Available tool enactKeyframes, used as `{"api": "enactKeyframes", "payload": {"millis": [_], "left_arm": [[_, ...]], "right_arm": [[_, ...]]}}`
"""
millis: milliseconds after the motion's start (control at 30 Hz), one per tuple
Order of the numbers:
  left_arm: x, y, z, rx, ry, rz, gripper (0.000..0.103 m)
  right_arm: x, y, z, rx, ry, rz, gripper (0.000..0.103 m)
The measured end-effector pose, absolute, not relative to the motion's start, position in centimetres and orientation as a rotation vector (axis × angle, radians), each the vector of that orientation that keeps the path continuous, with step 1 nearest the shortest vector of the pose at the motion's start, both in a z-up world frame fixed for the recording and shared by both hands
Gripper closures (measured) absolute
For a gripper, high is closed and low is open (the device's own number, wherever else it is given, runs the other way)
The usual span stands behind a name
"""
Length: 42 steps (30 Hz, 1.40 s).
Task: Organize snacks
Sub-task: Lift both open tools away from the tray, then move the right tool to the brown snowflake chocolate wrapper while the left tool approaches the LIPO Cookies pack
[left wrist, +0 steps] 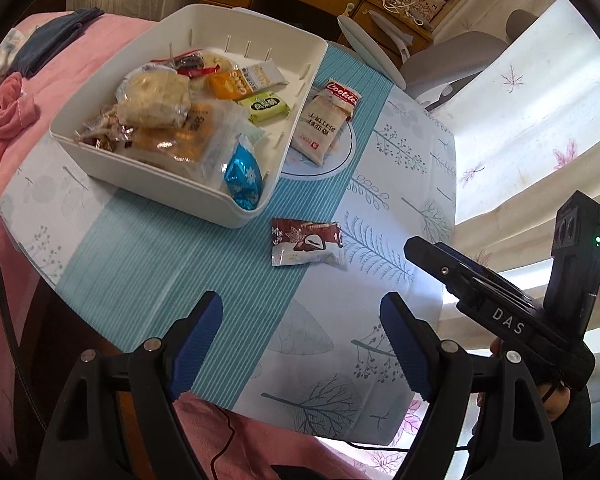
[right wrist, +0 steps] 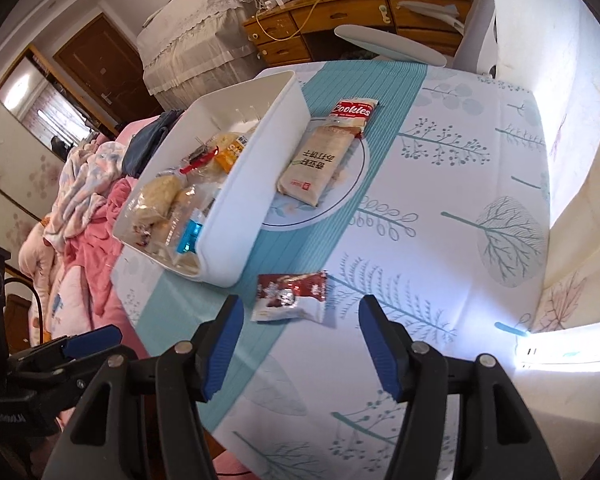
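My right gripper has its fingers spread wide, nothing between them. The brown wrapper lies just beyond the tips, centred in the gap and a bit far of them, flat on the table. Its long axis runs left-right, across my finger line, so I'd judge the pads would close on its short ends unless I roll.

My left gripper is also wide and empty. From it the brown wrapper sits farther off, ahead and slightly right. Right hand is nearer, so I judge it takes this one.

Both grippers tilt steeply down at the table; the right one shows at the right edge of the left view.

The bin is far-left of the wrapper, nearly touching its corner, already full of snacks. Cracker pack and Cookies pack lie on a plate just right of the bin, still outside it.
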State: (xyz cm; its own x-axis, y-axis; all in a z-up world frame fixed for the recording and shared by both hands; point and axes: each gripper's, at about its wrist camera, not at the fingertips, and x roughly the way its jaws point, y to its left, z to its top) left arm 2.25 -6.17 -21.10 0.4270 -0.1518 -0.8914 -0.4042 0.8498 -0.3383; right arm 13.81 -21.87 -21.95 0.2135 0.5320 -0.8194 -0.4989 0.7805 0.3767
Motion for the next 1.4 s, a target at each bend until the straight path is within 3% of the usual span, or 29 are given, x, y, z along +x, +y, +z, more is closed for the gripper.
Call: {"api": "enactKeyframes", "payload": {"millis": [600, 733, 833, 967, 1400], "left_arm": [[1.7, -6.5, -25.4, -0.560, 1.022, 0.209, 0.023], [1.5, -6.4, -25.7, -0.542, 1.006, 0.206, 0.013], [1.7, -6.8, -26.2, -0.511, 1.013, 0.196, 0.013], [1.8, -7.3, -26.7, -0.482, 1.001, 0.192, 0.013], [3.1, -6.9, -24.3, -0.416, 1.031, 0.133, 0.013]], "right_arm": [[12.5, -20.6, -25.2, -0.051, 1.095, 0.736, 0.043], [12.4, -20.0, -25.2, -0.086, 1.081, 0.743, 0.043], [12.4, -19.7, -25.3, -0.114, 1.081, 0.740, 0.042], [12.5, -19.4, -25.7, -0.144, 1.095, 0.719, 0.033], [13.2, -18.2, -26.3, -0.323, 1.025, 0.754, 0.031]]}}
